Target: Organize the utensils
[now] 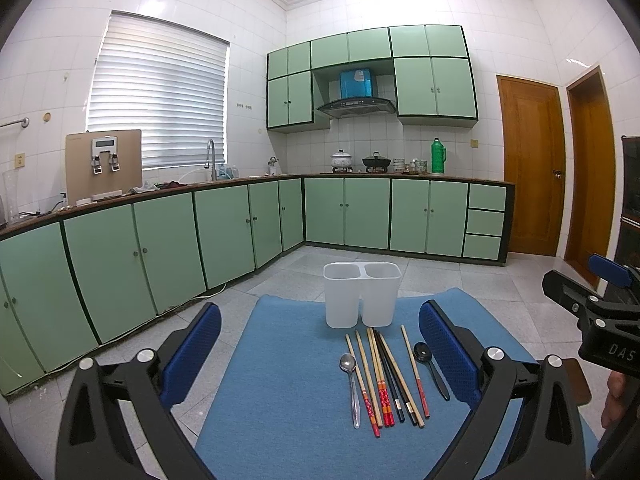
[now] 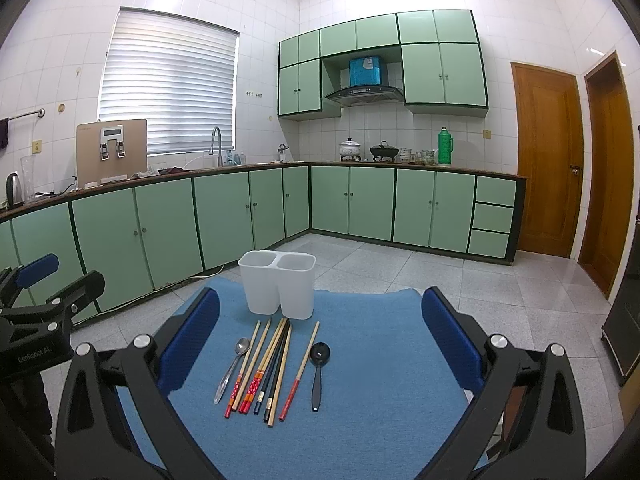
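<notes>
A white two-compartment holder (image 1: 361,294) (image 2: 278,283) stands upright at the far end of a blue mat (image 1: 280,380) (image 2: 372,360). In front of it lie several chopsticks (image 1: 382,378) (image 2: 266,368), some with red ends, some black. A silver spoon (image 1: 351,380) (image 2: 233,368) lies to their left, a black spoon (image 1: 430,368) (image 2: 318,372) to their right. My left gripper (image 1: 320,352) is open, its blue pads wide apart with the utensils lying beyond them. My right gripper (image 2: 320,340) is open too, hovering above the mat near the same row.
The mat covers a small table above a grey tiled floor (image 2: 440,272). Green cabinets (image 1: 160,248) run along the left and back walls. Wooden doors (image 2: 552,156) stand at the right. The other gripper shows at each view's side edge.
</notes>
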Demonstrator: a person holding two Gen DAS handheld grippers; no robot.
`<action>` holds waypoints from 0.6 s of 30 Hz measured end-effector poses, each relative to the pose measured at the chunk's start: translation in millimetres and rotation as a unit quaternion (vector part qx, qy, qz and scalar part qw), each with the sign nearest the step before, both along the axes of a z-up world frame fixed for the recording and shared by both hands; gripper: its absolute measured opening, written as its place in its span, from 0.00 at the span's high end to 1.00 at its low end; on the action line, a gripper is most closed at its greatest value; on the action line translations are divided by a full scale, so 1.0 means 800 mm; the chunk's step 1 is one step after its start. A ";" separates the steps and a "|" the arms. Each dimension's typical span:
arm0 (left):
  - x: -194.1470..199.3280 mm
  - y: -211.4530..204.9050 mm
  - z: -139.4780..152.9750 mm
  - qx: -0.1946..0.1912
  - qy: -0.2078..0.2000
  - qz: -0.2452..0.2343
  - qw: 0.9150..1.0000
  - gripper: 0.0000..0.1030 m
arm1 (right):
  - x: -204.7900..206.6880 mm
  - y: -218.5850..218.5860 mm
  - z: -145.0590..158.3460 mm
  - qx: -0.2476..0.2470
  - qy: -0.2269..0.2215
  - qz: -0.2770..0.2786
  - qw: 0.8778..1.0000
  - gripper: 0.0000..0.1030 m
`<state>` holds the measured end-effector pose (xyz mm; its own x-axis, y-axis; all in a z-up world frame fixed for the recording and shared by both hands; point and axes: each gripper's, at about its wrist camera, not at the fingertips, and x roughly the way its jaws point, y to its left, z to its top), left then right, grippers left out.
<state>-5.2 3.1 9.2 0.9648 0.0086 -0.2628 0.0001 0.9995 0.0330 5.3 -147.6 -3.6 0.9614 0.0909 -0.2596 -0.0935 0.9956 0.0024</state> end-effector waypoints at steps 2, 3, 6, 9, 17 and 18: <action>0.000 0.000 0.001 0.000 0.000 0.000 1.000 0.06 | 0.000 0.000 0.000 0.000 0.000 0.000 1.000 0.05; 0.000 0.000 0.002 0.000 0.000 0.000 1.000 0.06 | 0.000 0.000 0.000 0.000 0.000 0.000 1.000 0.05; 0.000 0.000 0.005 0.000 0.000 0.000 1.000 0.06 | 0.000 0.000 0.000 0.000 0.000 0.000 1.000 0.05; 0.000 0.000 -0.001 0.000 -0.001 0.001 1.000 0.06 | 0.000 0.000 0.000 -0.001 0.000 0.000 1.000 0.05; 0.000 0.001 -0.002 -0.001 -0.001 0.002 1.000 0.06 | 0.000 0.000 0.000 0.000 0.000 0.000 1.000 0.05; 0.000 0.003 -0.001 -0.002 0.000 0.003 1.000 0.06 | 0.000 0.000 0.000 0.000 0.000 -0.001 1.000 0.05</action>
